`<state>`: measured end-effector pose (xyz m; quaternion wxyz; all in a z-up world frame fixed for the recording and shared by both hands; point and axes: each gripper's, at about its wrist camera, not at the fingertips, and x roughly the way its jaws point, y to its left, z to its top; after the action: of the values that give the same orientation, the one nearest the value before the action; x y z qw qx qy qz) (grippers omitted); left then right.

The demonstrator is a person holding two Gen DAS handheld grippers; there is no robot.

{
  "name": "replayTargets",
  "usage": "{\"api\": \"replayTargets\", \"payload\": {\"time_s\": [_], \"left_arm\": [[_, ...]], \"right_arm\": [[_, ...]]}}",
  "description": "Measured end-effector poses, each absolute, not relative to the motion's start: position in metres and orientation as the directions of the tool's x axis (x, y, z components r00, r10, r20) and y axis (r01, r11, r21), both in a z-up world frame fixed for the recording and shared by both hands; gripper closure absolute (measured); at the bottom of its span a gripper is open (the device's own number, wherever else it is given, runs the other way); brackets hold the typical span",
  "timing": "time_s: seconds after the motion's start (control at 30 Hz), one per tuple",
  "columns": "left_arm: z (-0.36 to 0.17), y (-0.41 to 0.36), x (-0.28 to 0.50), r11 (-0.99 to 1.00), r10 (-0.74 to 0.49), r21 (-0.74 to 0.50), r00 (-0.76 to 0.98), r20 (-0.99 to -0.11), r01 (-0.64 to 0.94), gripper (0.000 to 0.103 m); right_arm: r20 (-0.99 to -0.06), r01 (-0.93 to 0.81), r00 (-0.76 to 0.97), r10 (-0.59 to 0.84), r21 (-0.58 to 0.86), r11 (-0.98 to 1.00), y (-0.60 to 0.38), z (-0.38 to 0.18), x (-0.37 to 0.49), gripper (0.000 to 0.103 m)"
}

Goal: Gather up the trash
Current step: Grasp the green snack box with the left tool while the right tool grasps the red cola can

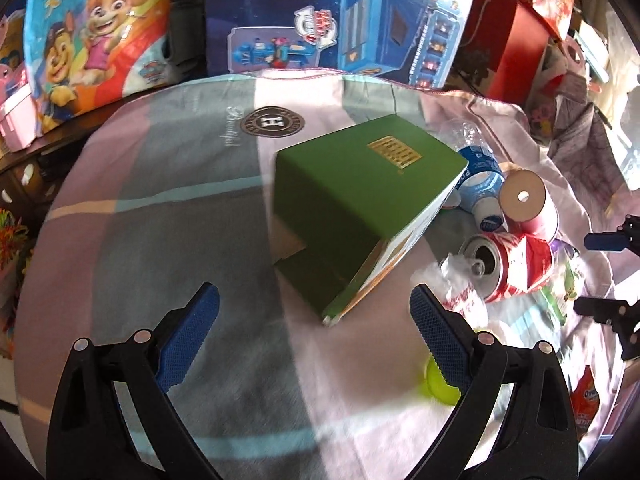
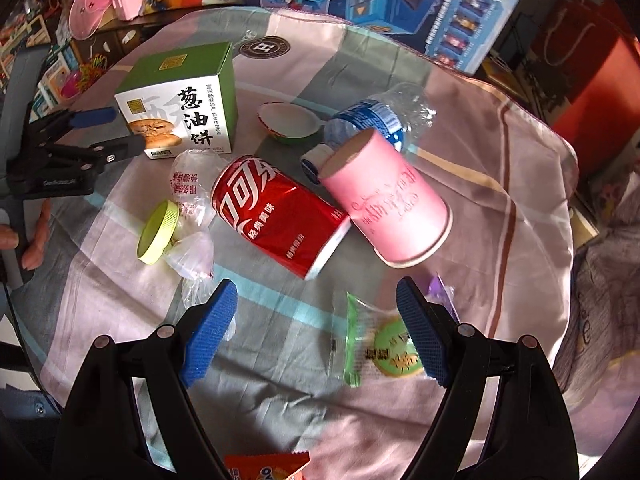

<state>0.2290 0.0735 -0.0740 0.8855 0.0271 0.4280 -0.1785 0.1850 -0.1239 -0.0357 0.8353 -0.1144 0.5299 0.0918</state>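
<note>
Trash (image 2: 280, 216) litters the pastel-clothed table (image 2: 500, 160) among toy boxes (image 1: 340, 20); both tongs (image 1: 314, 320) (image 2: 316, 316) spread, empty.

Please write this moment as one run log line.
left gripper: open, empty, at green box | right gripper: open, empty, over green wrapper | red can: lying on table

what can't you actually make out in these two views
- Left wrist view: the plastic bottle is mostly hidden behind the green box; the yellow-green lid is half covered by the left gripper.
- Right wrist view: the orange packet is cut off by the bottom edge; the green wrapper print is motion-blurred.
</note>
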Motion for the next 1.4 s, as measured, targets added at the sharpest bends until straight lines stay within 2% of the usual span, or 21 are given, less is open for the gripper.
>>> {"api": "replayTargets", "payload": {"time_s": [0.03, 0.07, 0.1, 0.13, 0.17, 0.2, 0.23, 0.27, 0.3, 0.4, 0.73, 0.83, 0.9, 1.0, 1.1, 1.13, 1.17, 1.27, 1.4], "left_arm": [[-0.075, 0.072, 0.231, 0.933, -0.297, -0.105, 0.571, -0.765, 0.344, 0.009], [-0.075, 0.069, 0.233, 0.93, -0.304, -0.108, 0.571, -0.762, 0.351, 0.017], [-0.075, 0.064, 0.236, 0.926, -0.314, -0.113, 0.568, -0.761, 0.36, 0.028], [-0.076, 0.06, 0.238, 0.921, -0.326, -0.123, 0.559, -0.763, 0.37, 0.035], [-0.076, 0.057, 0.24, 0.915, -0.338, -0.131, 0.55, -0.764, 0.381, 0.048], [-0.077, 0.054, 0.241, 0.909, -0.35, -0.138, 0.542, -0.765, 0.393, 0.066], [-0.077, 0.051, 0.241, 0.903, -0.36, -0.144, 0.532, -0.766, 0.404, 0.074], [-0.078, 0.049, 0.241, 0.892, -0.386, -0.168, 0.512, -0.768, 0.421, 0.091], [-0.078, 0.048, 0.24, 0.884, -0.401, -0.183, 0.499, -0.768, 0.429, 0.098], [-0.078, 0.051, 0.236, 0.884, -0.397, -0.172, 0.501, -0.769, 0.435, 0.098], [-0.075, 0.075, 0.226, 0.897, -0.367, -0.161, 0.491, -0.79, 0.411, 0.096], [-0.075, 0.076, 0.227, 0.905, -0.345, -0.139, 0.503, -0.793, 0.401, 0.089], [-0.075, 0.077, 0.228, 0.911, -0.335, -0.132, 0.514, -0.79, 0.39, 0.08], [-0.078, 0.078, 0.234, 0.917, -0.332, -0.14, 0.518, -0.789, 0.373, 0.072], [-0.083, 0.075, 0.24, 0.917, -0.339, -0.155, 0.511, -0.79, 0.368, 0.071], [-0.084, 0.072, 0.242, 0.914, -0.344, -0.158, 0.509, -0.789, 0.373, 0.071], [-0.085, 0.071, 0.242, 0.914, -0.344, -0.156, 0.511, -0.788, 0.376, 0.072], [-0.083, 0.07, 0.242, 0.91, -0.356, -0.17, 0.508, -0.784, 0.377, 0.097], [-0.072, 0.074, 0.232, 0.921, -0.339, -0.15, 0.546, -0.767, 0.36, 0.101]], "right_arm": [[-0.91, -0.283, 0.414, 0.037, -0.09, 0.955, -0.122, -0.038, 0.187, 0.025], [-0.912, -0.294, 0.407, 0.042, -0.087, 0.952, -0.119, -0.04, 0.19, 0.025], [-0.913, -0.307, 0.405, 0.048, -0.086, 0.948, -0.117, -0.041, 0.191, 0.025], [-0.913, -0.319, 0.405, 0.052, -0.088, 0.944, -0.114, -0.042, 0.193, 0.025], [-0.912, -0.335, 0.405, 0.056, -0.091, 0.938, -0.11, -0.043, 0.194, 0.025], [-0.912, -0.348, 0.405, 0.061, -0.092, 0.933, -0.108, -0.044, 0.195, 0.025], [-0.913, -0.362, 0.402, 0.065, -0.093, 0.928, -0.106, -0.045, 0.197, 0.025], [-0.914, -0.374, 0.4, 0.067, -0.096, 0.922, -0.104, -0.047, 0.199, 0.025], [-0.915, -0.385, 0.398, 0.069, -0.099, 0.917, -0.101, -0.048, 0.201, 0.025], [-0.914, -0.417, 0.398, 0.078, -0.104, 0.903, -0.096, -0.053, 0.205, 0.025], [-0.91, -0.531, 0.415, -0.013, -0.254, 0.808, -0.075, -0.069, 0.23, 0.025], [-0.905, -0.552, 0.424, -0.027, -0.283, 0.784, -0.073, -0.07, 0.238, 0.025], [-0.903, -0.563, 0.428, -0.026, -0.29, 0.774, -0.071, -0.07, 0.241, 0.026], [-0.912, -0.58, 0.409, -0.025, -0.281, 0.764, -0.067, -0.076, 0.245, 0.032], [-0.916, -0.59, 0.399, -0.037, -0.287, 0.755, -0.066, -0.086, 0.247, 0.035], [-0.917, -0.585, 0.396, -0.043, -0.288, 0.758, -0.068, -0.089, 0.249, 0.041], [-0.919, -0.577, 0.39, -0.049, -0.286, 0.765, -0.07, -0.092, 0.251, 0.046], [-0.918, -0.546, 0.393, -0.061, -0.286, 0.787, -0.073, -0.095, 0.252, 0.05], [-0.915, -0.5, 0.401, -0.049, -0.263, 0.825, -0.078, -0.088, 0.243, 0.051]]}}
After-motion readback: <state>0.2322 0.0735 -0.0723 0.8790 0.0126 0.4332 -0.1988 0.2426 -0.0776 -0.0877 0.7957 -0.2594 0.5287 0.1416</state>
